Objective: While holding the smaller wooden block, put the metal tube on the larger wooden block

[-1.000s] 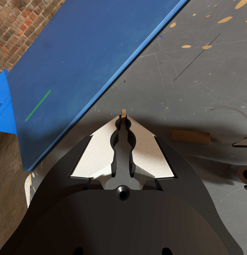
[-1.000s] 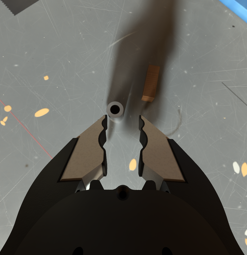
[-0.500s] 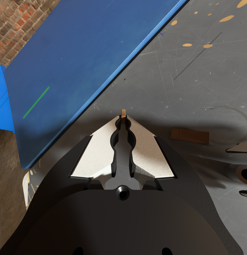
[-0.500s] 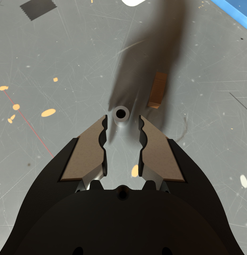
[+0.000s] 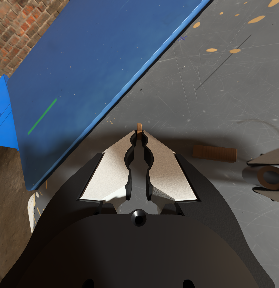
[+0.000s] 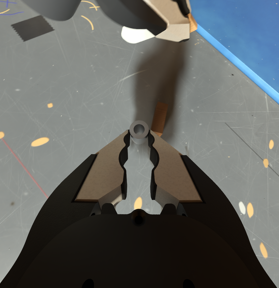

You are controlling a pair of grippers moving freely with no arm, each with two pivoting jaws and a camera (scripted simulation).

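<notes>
Items in scene: 2 grippers, 2 wooden blocks, 1 tube.

Left gripper (image 5: 139, 132), black body w/ white finger plates: jaws closed on the small light-brown wooden block (image 5: 139, 128). Block is pinched at the very fingertips, its end projecting past them. Held above the grey scratched tabletop (image 5: 213, 96), near the edge of the blue flat panel (image 5: 82, 65). The same gripper shows at the top of the right wrist view (image 6: 187, 23), block (image 6: 193, 23) visible at its tip.

Right gripper (image 6: 139, 134), black body w/ tan finger plates: jaws closed in on the short grey metal tube (image 6: 139, 130), 1 fingertip on each side of the tube wall. Tube is seen end-on, bore facing the camera. Whether its lower end touches the tabletop (image 6: 58, 81) cannot be told. In the left wrist view the tube (image 5: 269, 177) sits at the right edge between 2 tan fingertips of the right gripper (image 5: 266, 176).

Larger brown rectangular wooden block (image 6: 159, 118): lies flat on the tabletop, just beyond and to the right of the tube; its near end is partly hidden behind the right fingertip. Left wrist view: same block (image 5: 214, 153) to the right of the left gripper, just beside the right gripper's upper finger. Nothing rests on it.

Other: 1 green line on the blue panel (image 5: 42, 116); 1 dark saw-edged patch (image 6: 32, 28); 1 white blot (image 6: 135, 35); several yellow paint spots; brick wall (image 5: 19, 23) at upper left.
</notes>
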